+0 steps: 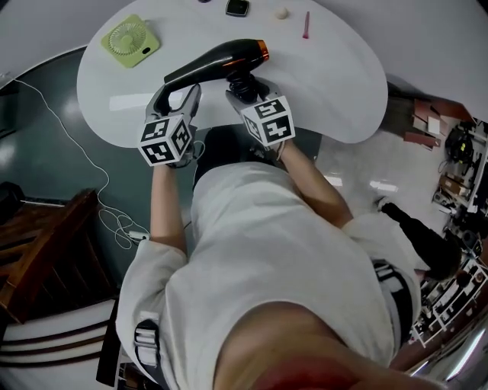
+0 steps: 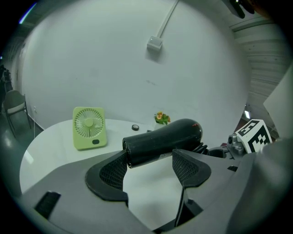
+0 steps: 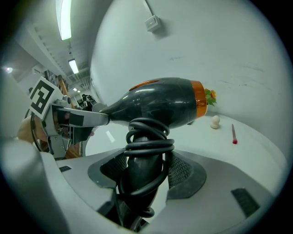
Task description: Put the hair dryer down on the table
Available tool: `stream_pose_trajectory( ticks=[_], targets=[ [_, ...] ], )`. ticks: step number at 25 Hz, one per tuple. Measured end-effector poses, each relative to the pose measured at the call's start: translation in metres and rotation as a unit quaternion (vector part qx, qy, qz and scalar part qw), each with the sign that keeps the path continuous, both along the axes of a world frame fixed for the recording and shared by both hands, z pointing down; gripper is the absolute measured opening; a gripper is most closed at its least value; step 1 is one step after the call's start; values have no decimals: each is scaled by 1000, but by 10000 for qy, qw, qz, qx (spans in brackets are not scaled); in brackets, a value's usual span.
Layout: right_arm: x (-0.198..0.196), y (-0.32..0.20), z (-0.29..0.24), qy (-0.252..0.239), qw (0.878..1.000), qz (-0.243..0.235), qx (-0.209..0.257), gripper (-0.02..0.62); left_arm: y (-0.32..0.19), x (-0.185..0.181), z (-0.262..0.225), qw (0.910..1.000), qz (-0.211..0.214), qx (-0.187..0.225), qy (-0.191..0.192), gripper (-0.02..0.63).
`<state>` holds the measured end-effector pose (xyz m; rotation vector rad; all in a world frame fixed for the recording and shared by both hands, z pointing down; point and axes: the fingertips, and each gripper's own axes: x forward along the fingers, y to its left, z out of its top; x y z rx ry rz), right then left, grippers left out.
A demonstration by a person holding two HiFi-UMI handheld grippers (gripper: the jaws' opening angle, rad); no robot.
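Right tool (image 3: 146,169): clamped on the handle of the black hair dryer with orange rear ring (image 1: 221,59). The black cord (image 3: 147,145) is coiled round that handle and is caught between the pads as well.

Left tool (image 2: 151,161): jaws wide apart. The dryer's nozzle end is laid against one mesh pad (image 2: 114,171) and the barrel runs across above the other jaw. No squeeze on it is seen.

The dryer is carried over the near part of the white rounded counter (image 1: 335,84), with the barrel roughly level and the handle pointed back toward the person.

Places, all referenced to the dryer:
- light-green square desk fan (image 1: 131,39): on the counter beyond the nozzle end, well apart.
- small dark square item (image 1: 237,7): at the counter's far edge, beyond the barrel.
- small cream item (image 1: 282,13) and thin pink stick (image 1: 306,24): beyond the orange end.
- small flower ornament (image 2: 160,118): behind the barrel, too small to detail.
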<state>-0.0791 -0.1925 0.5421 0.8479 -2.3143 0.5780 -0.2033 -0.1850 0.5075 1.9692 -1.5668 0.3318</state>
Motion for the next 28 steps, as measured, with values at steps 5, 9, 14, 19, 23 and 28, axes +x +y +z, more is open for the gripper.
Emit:
stream_pose_trajectory(
  ticks=[5,9,14,19,23,28],
  targets=[
    [-6,-14,5,23,9998,149,-86,256,-18,-6,6,9999,139,-74,50,322],
    [-11,-30,8,6,9996,263,-136,255,-37,-12,9,9996,263,-131,58,322],
    [-18,-47,11,22,9989,434,-177,256,-58,-19,14,9989,419,-200,81,322],
    [-26,-61,18,73,9982,545,-253,256,-76,-26,23,9979,559,-320,115,322],
    [-30,-70,23,133,9979,553,-312,256,-85,-30,30,9972,611,-406,109,322],
    [-38,-80,29,204,9975,580,-359,256,-96,-39,39,9966,641,-497,134,322]
  ],
)
